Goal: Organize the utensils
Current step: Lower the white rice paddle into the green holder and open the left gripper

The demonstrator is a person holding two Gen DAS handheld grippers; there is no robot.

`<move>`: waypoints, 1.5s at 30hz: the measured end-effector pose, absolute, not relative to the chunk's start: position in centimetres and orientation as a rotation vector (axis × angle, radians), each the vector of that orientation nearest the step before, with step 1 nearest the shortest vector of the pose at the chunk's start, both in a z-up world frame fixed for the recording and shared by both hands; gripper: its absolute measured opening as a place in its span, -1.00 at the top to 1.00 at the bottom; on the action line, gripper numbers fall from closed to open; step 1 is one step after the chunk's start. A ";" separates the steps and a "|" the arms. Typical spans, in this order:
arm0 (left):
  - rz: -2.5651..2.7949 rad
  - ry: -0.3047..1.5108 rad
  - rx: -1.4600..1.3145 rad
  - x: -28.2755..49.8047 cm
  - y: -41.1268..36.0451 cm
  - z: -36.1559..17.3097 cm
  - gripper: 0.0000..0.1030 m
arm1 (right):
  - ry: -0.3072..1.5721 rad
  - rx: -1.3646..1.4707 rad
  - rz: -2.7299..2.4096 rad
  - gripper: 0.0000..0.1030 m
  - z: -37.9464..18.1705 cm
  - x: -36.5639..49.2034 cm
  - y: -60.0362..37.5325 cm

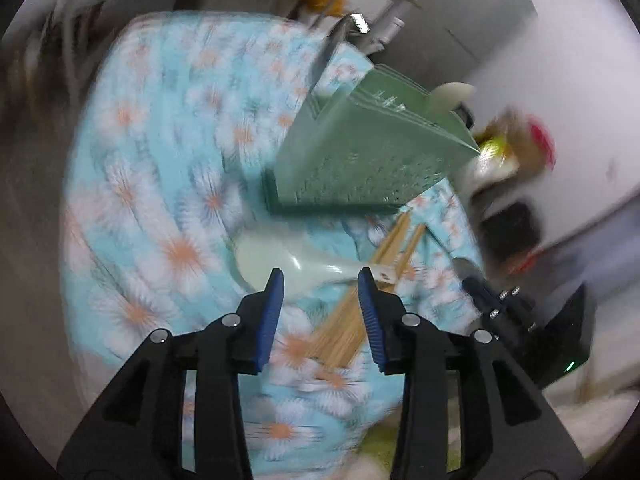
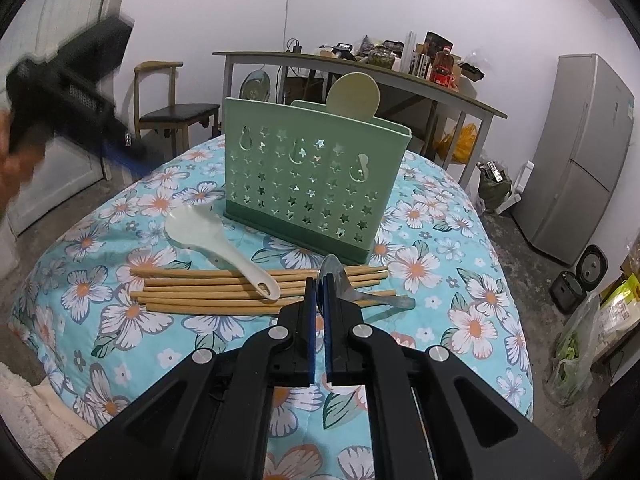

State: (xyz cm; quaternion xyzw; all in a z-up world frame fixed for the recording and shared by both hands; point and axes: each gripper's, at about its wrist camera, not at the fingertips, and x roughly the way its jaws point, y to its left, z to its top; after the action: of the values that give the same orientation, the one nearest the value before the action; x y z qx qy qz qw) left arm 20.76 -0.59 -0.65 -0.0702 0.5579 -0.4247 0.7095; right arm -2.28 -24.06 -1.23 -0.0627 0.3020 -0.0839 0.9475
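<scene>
A green perforated utensil holder [image 2: 308,184] stands on the floral-covered table [image 2: 460,264], with a pale round utensil head [image 2: 354,96] sticking out of it. In front lie a white rice paddle [image 2: 212,240], several wooden chopsticks [image 2: 224,292] and a metal spoon [image 2: 340,276]. My right gripper [image 2: 320,280] is shut and empty just above the spoon. My left gripper [image 1: 320,280] is open and empty, above the paddle [image 1: 280,264] and chopsticks [image 1: 360,312]; the holder [image 1: 360,160] is beyond it. The left wrist view is blurred.
A grey shelf table [image 2: 360,68] with clutter, a wooden chair [image 2: 172,108] and a fridge [image 2: 580,152] stand behind the table. Bags and a rice cooker [image 2: 592,268] sit on the floor at right.
</scene>
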 end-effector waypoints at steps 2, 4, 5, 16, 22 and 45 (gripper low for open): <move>-0.917 1.307 -0.321 20.6 0.0 -3.6 0.28 | 0.616 -0.129 -0.172 0.93 -1.2 -2.3 -24.0; -0.891 1.331 -0.460 20.4 0.5 -5.5 0.25 | 0.617 -0.122 -0.171 0.93 -1.3 -2.3 -24.1; -0.881 1.341 -0.524 20.5 0.6 -6.3 0.23 | 0.618 -0.120 -0.170 0.93 -1.3 -2.2 -24.0; -0.691 1.325 -0.843 20.2 1.8 -10.3 0.15 | 0.619 -0.134 -0.175 0.93 -1.2 -2.3 -23.9; -0.660 1.317 -0.847 19.3 3.4 -10.1 0.11 | 0.621 -0.124 -0.168 0.92 -1.2 -2.1 -24.1; -0.689 1.001 -0.439 19.2 -0.7 -5.0 0.91 | 0.553 0.068 -0.163 0.95 0.8 -3.3 -28.4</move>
State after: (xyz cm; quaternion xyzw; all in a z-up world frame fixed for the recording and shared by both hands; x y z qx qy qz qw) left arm 19.15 -0.67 -4.99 -0.2045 0.4663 -0.3210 0.7986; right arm -3.30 -28.40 0.84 0.0335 0.2724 -0.0802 0.9582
